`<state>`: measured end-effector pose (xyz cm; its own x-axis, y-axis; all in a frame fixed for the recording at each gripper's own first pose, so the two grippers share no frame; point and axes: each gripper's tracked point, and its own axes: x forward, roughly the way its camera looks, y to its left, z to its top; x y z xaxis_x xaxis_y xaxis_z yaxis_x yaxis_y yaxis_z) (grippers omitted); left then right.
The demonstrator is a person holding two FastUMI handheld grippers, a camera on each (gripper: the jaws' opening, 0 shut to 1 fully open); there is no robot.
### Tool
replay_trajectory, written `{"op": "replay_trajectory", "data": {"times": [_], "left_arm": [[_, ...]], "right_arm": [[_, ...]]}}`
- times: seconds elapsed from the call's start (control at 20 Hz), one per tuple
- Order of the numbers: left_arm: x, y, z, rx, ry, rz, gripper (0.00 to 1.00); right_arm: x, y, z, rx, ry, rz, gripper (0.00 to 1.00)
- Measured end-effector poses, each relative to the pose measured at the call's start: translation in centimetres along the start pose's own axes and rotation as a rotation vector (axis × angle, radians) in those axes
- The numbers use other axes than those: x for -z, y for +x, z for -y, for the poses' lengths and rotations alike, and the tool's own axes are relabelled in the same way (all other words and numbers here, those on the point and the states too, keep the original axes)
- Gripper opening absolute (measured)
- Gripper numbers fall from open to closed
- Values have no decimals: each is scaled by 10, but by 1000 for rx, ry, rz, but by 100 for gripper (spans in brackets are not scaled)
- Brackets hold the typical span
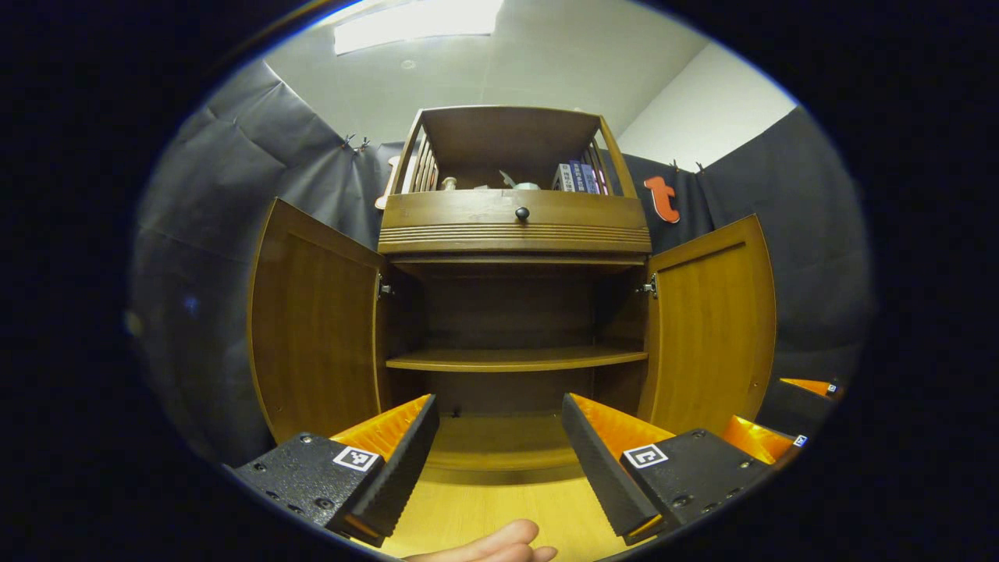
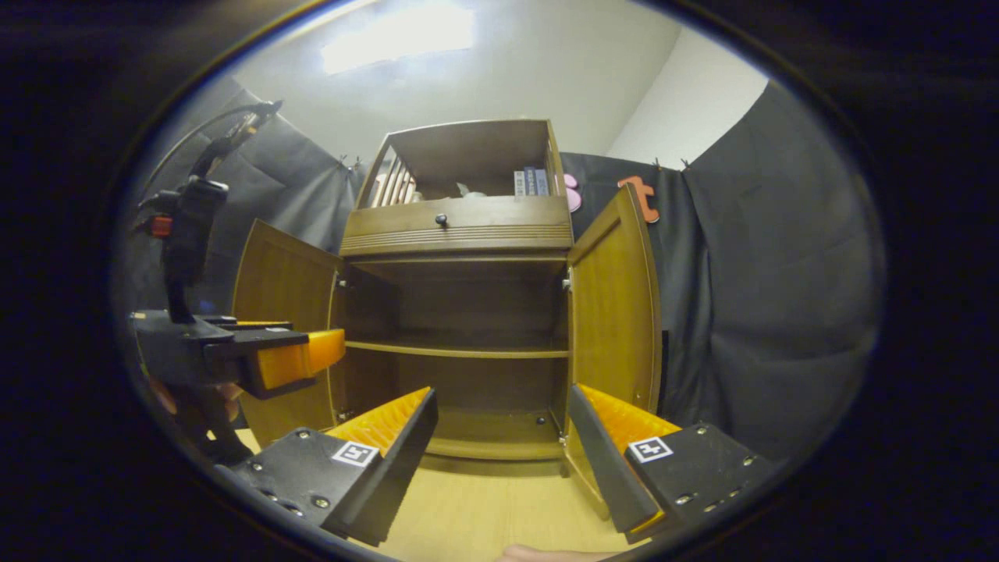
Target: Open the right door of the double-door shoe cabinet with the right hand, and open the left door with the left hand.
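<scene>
The brown wooden shoe cabinet (image 1: 515, 234) stands ahead with both doors swung wide. Its left door (image 1: 312, 328) and right door (image 1: 714, 324) show their inner faces, and an empty shelf (image 1: 515, 359) crosses the inside. My left gripper (image 1: 499, 460) is open, back from the cabinet, with nothing between its fingers. My right gripper (image 2: 503, 460) is open too, just in front of the right door (image 2: 613, 304), holding nothing. In the right gripper view the left gripper (image 2: 300, 359) hovers before the left door (image 2: 281, 328). The right gripper's fingers (image 1: 808, 386) peek in at the left gripper view's lower right.
Above the doors runs a drawer with a round dark knob (image 1: 522, 212); an open top shelf holds books (image 1: 577, 176) and small items. A light wooden floor (image 1: 499, 507) lies in front. Black cloth walls surround the cabinet. A fingertip (image 1: 499, 544) shows at the bottom edge.
</scene>
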<state>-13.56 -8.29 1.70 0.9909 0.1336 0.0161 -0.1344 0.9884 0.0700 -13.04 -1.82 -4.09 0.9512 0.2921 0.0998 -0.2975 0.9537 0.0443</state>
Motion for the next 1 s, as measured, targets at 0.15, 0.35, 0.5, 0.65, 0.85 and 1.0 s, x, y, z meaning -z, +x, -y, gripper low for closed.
{"op": "replay_trajectory", "data": {"times": [0.15, 0.35, 0.5, 0.65, 0.85, 1.0], "left_arm": [[2, -3, -10, -18, -25, -27, 99], [-9, -6, -17, -52, -43, -44, 97], [-29, -13, -15, -57, -48, -6, 92], [-48, -22, -9, -53, -27, 21, 92], [-66, -30, 11, -26, -22, 55, 92], [-63, -29, 32, 6, -12, 46, 92]], "right_arm": [[-8, 4, 6, 58, 8, 2, 97], [-19, -4, 8, 67, -25, -9, 100], [-39, -11, 11, 57, -13, 21, 100], [-58, -16, 19, 46, -10, 27, 100], [-63, -8, 34, 77, -5, -35, 100], [-60, -7, 43, 83, 21, -57, 100]]}}
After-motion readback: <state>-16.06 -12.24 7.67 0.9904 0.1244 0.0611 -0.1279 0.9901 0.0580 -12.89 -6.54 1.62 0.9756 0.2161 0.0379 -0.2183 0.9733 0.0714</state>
